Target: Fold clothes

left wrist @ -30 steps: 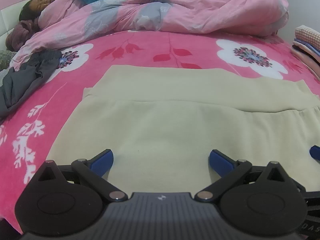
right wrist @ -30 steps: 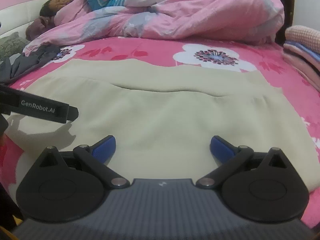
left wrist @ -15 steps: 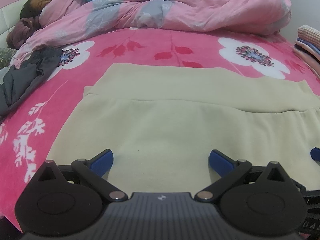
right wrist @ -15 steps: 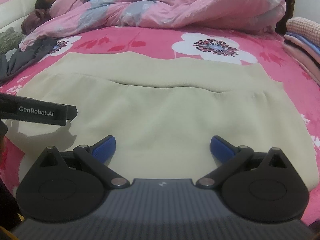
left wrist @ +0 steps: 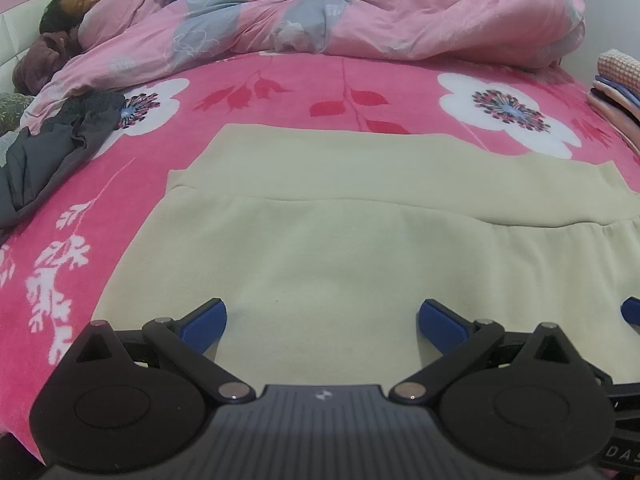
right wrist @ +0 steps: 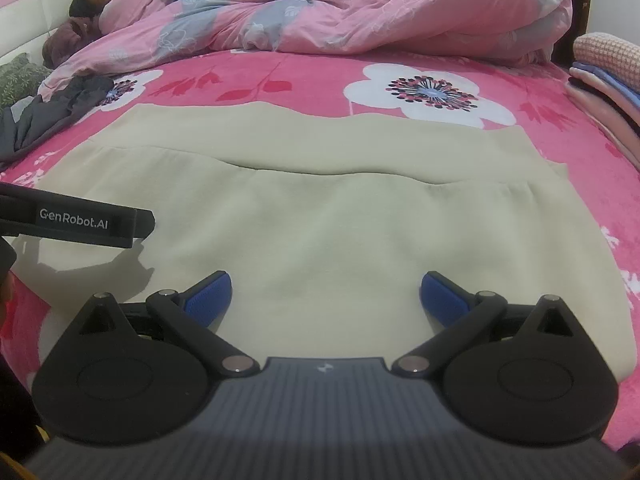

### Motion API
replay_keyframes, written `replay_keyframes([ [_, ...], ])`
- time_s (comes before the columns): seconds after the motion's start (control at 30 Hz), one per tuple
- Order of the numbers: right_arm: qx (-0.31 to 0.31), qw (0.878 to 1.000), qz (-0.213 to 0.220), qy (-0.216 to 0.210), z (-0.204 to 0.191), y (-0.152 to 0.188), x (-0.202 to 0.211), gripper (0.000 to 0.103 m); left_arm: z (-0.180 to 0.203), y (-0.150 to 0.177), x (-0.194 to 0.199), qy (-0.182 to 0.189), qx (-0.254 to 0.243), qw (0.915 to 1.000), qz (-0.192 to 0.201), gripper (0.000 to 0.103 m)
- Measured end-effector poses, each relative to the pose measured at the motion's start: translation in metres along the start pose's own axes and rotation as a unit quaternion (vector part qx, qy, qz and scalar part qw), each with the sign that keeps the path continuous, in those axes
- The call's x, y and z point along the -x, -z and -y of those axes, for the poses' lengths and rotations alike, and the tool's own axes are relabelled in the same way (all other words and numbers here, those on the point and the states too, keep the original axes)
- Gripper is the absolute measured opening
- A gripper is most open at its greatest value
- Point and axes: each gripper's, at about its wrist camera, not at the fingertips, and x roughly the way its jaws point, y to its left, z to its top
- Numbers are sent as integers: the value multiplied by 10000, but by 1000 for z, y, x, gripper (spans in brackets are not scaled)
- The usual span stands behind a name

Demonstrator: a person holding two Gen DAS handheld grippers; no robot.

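- A cream cloth (left wrist: 360, 248) lies flat on the pink flower blanket (left wrist: 280, 92). It is a piece of clothing with one fold line running across it.
- The left gripper (left wrist: 322, 314) hangs just over the near edge of the cream cloth. Its blue fingers (left wrist: 204, 320) are spread wide apart. They hold nothing.
- The right gripper (right wrist: 325, 290) hangs over the same near edge, beside the left one. Its blue fingers (right wrist: 210, 294) are wide apart too, with nothing between them.
- A dark grey cloth (left wrist: 44, 148) lies crumpled to the left of the cream cloth, well apart from it.
- A big pink quilt (right wrist: 360, 12) is heaped behind the cream cloth, at the far end of the blanket.
- A pile of folded clothes (right wrist: 604, 76) sits to the right of the cream cloth, at the blanket's edge.
- No boxes or baskets show up.
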Motion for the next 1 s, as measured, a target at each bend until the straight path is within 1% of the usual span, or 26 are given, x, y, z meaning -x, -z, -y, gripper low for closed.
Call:
replay_keyframes([
  [0.3, 86, 9999, -57, -97, 2, -1, 0, 102, 0, -1, 0, -5, -1, 10000, -46, 103],
  [0.57, 145, 9998, -29, -167, 4, 0, -2, 102, 1, -1, 3, -120, 19, 9997, -227, 103],
  [0.73, 157, 9998, -41, -122, 4, -2, 3, 102, 2, -1, 3, -138, 53, 9996, -246, 103],
  [0.83, 181, 9997, 179, -67, 6, -7, 15, 102, 3, -1, 3, -143, 58, 9996, -252, 103],
  [0.93, 167, 9987, 479, 62, 11, -20, 22, 102, 3, -2, 3, -154, 68, 9995, -270, 103],
  [1.0, 141, 9981, 582, 138, 15, -32, 19, 102, 3, -2, 3, -156, 77, 9995, -279, 103],
])
